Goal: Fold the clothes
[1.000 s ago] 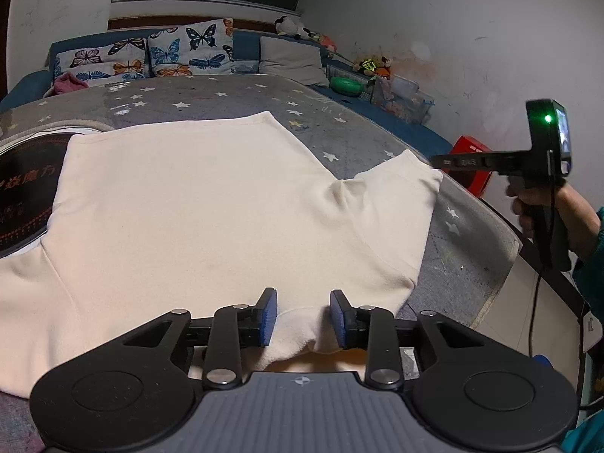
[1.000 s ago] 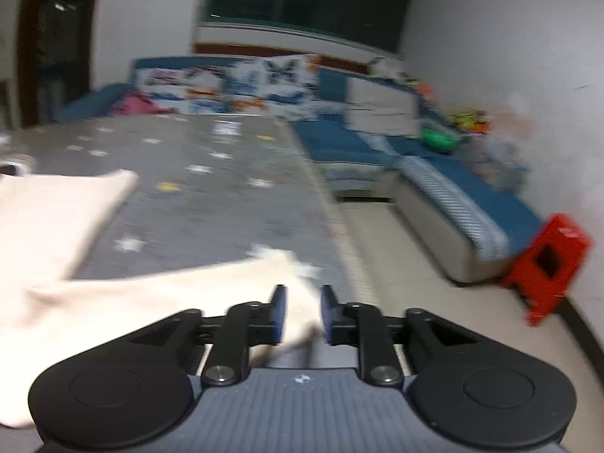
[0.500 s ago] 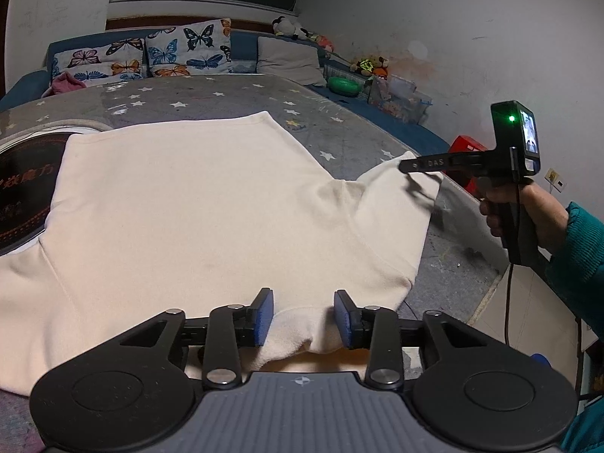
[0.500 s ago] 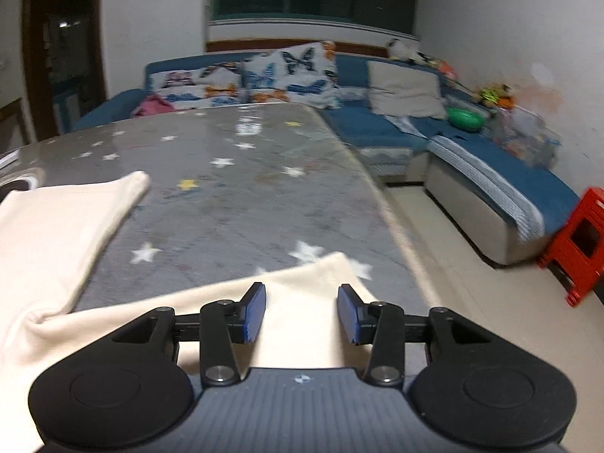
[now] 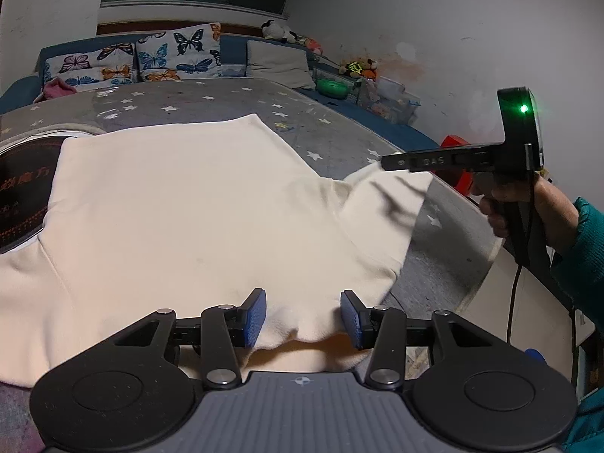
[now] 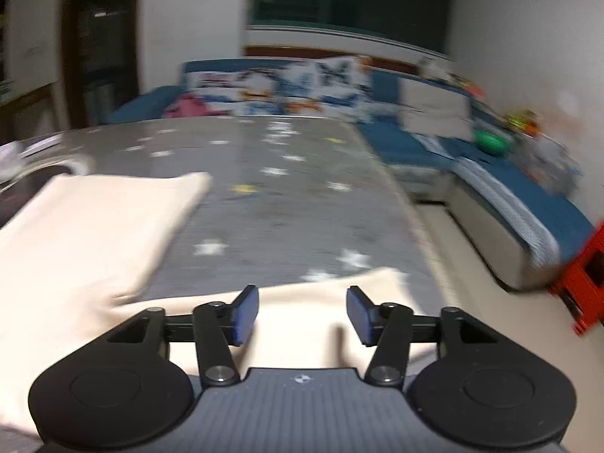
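Both tools' jaws are opening over the cream shirt (image 5: pixel 196 207) on the tabletop (image 5: pixel 234 94): left tool (image 5: pixel 303 315) at 6 o'clock, right tool (image 6: pixel 302 315) above the sleeve (image 6: pixel 302 309), pads gripping nothing.

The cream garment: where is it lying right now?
The cream garment lies spread on the star-patterned grey table, its near edge between the left gripper fingers.
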{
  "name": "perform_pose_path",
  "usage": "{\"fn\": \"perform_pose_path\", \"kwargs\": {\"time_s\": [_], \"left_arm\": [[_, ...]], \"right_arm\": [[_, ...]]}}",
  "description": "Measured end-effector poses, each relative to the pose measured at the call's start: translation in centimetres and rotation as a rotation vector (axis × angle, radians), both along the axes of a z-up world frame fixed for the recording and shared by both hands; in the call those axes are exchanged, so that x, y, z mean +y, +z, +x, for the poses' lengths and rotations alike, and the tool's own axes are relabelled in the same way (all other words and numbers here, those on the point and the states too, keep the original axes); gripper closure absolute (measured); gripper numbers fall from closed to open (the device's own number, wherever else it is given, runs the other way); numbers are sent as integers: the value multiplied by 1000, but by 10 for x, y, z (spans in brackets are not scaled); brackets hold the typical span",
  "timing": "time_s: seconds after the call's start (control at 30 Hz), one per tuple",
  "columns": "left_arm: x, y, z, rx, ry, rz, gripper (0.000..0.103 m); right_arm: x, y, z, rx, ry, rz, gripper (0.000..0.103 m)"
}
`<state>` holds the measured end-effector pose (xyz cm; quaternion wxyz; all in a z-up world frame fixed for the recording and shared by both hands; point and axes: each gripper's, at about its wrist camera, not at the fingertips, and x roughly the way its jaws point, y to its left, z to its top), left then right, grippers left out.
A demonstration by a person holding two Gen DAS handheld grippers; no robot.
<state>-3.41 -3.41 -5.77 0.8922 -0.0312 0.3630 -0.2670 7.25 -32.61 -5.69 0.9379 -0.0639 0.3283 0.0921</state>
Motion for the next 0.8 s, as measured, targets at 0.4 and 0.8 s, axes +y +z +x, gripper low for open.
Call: {"fn": "perform_pose_path", "kwargs": {"time_s": [0.4,0.8], "left_arm": [[42,14,-23,-20,80,-68,55],[97,1,-11,27,283,-84,55]], "right_arm": [[-5,-20,-16,69,-9,32,31],[12,-4,-27,43,39,20,29]]}}
